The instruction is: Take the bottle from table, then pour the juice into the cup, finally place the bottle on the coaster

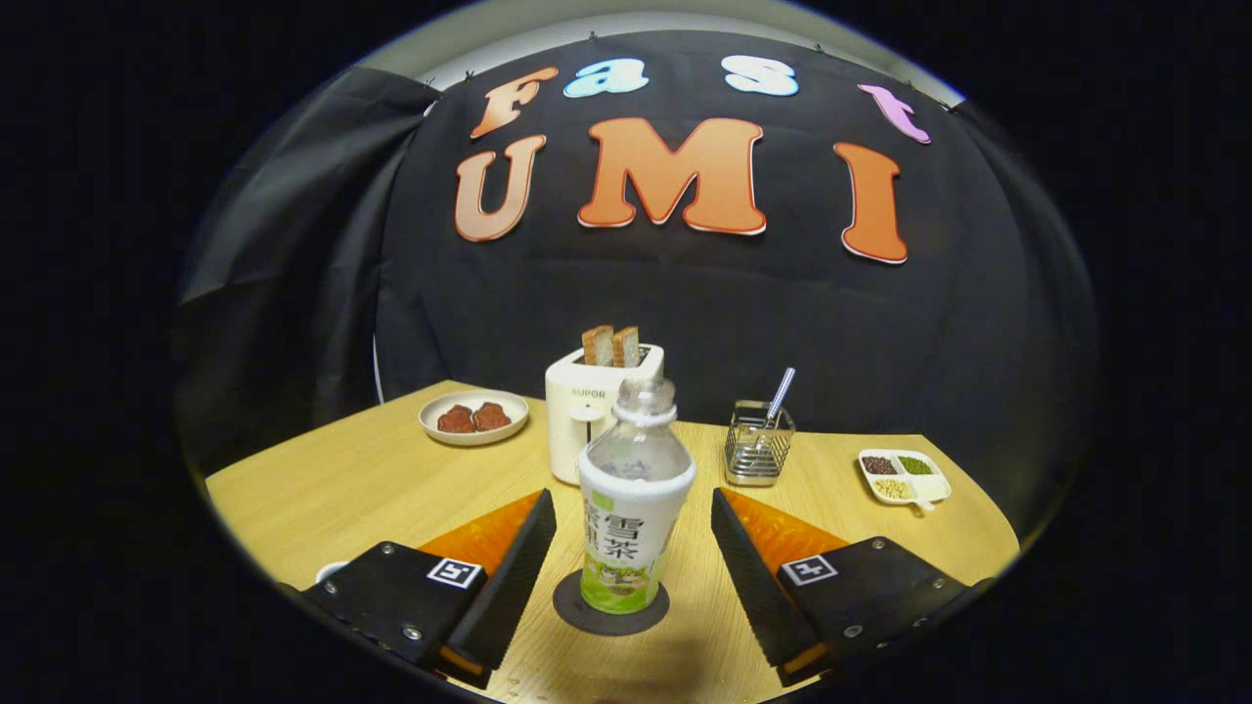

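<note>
A clear plastic bottle (632, 499) with a white and green label stands upright on a dark round coaster (611, 604) on the wooden table (342, 489). It sits between my two fingers, slightly nearer the left one. My gripper (634, 533) is open, with a gap on both sides of the bottle and neither finger touching it. A small white rim, perhaps the cup (331, 570), peeks out beside the left finger's base; most of it is hidden.
Behind the bottle stands a white toaster (587, 416) with two bread slices. A plate with two brown pieces (473, 418) lies at the back left. A wire basket with a utensil (758, 445) and a divided dish of beans (904, 475) are to the right.
</note>
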